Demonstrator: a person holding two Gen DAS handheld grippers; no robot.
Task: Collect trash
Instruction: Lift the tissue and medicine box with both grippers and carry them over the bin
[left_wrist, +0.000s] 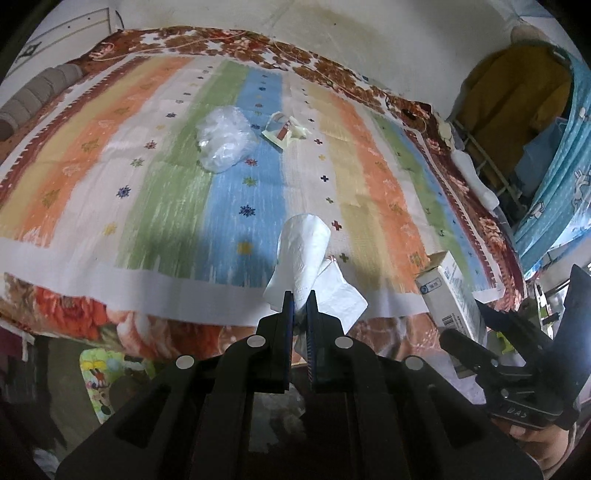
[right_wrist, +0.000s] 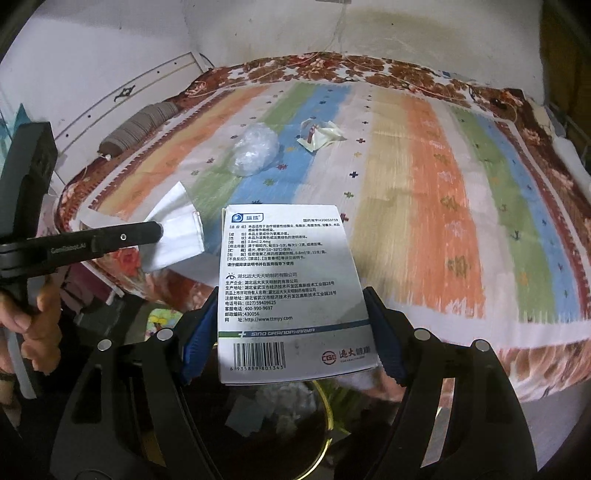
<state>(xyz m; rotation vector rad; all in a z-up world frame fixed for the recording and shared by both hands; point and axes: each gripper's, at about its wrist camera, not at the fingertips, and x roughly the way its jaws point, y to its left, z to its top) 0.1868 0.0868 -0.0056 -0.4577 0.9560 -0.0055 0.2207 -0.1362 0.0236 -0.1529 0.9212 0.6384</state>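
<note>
Left gripper (left_wrist: 300, 295), jaws nearly together, pinches a white tissue (left_wrist: 306, 251) at lower centre of its view. Right gripper (right_wrist: 291, 328), jaws wide, clamps a white medicine box (right_wrist: 291, 280) at centre frame; print reads "SINO GRANDPHARMA", "http://www.ttmyy.com", "400-990-9697", barcode below. Left tool's arm reads "GenRobot.AI". Crumpled clear plastic (left_wrist: 223, 138) and a torn wrapper (left_wrist: 282, 129) lie on the striped bedspread (left_wrist: 166, 192), upper centre.

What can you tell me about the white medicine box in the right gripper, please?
The medicine box is a flat white cardboard carton with black Chinese print, a green stripe and a barcode near its lower edge. The right gripper clamps its two side edges between blue pads, holding it tilted above the striped bed cover, touching nothing else.
</note>
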